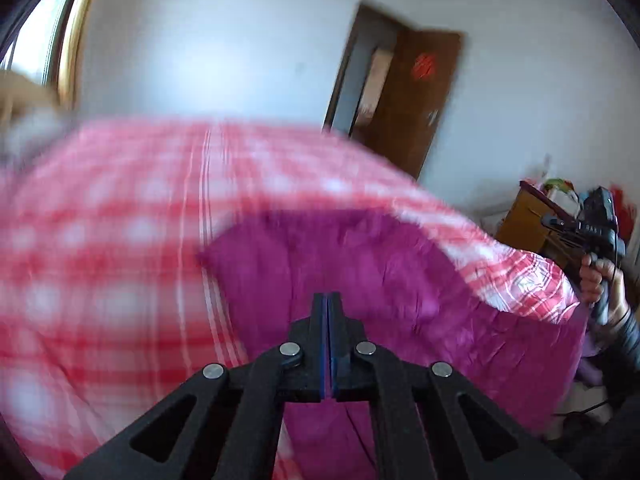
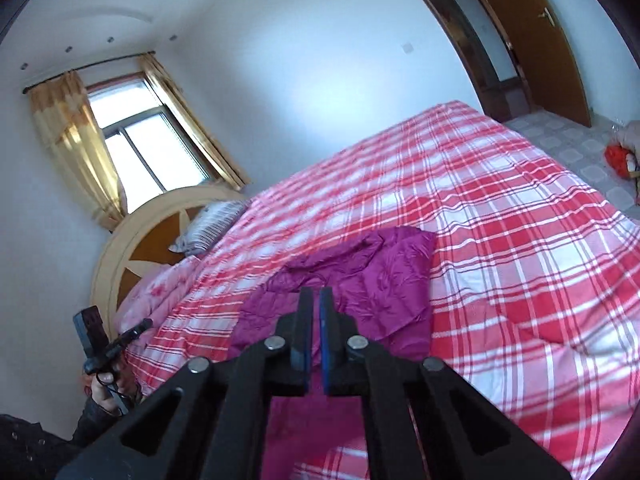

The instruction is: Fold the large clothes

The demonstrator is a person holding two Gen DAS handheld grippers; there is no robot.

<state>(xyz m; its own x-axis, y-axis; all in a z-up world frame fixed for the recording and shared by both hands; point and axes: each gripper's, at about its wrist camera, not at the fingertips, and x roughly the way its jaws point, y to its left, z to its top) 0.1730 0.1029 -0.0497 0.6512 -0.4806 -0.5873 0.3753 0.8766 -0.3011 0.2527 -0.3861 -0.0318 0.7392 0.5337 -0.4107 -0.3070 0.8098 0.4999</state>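
1. Pinching together at the bottom of each wrist view, both pairs of tongs are drawn in: the left tongs have their blue pads pressed flat against each other, and the right tongs show only a thin slit between theirs.
2. Whether either pair has cloth nipped at the tips cannot be told; the magenta garment spreads directly under and just beyond both.
3. That garment lies crumpled near the close edge of the bed, one flap turned over on itself, resting on the red-and-white checked bedspread.
4. At the right rim of the left view, the person's right hand grips the other tool's handle; at the lower left of the right view, the left hand does the same.
5. Farther back, a striped pillow leans by the rounded headboard.
6. Beyond stand a curtained window, a white wall and a brown door. The left view is smeared with blur.
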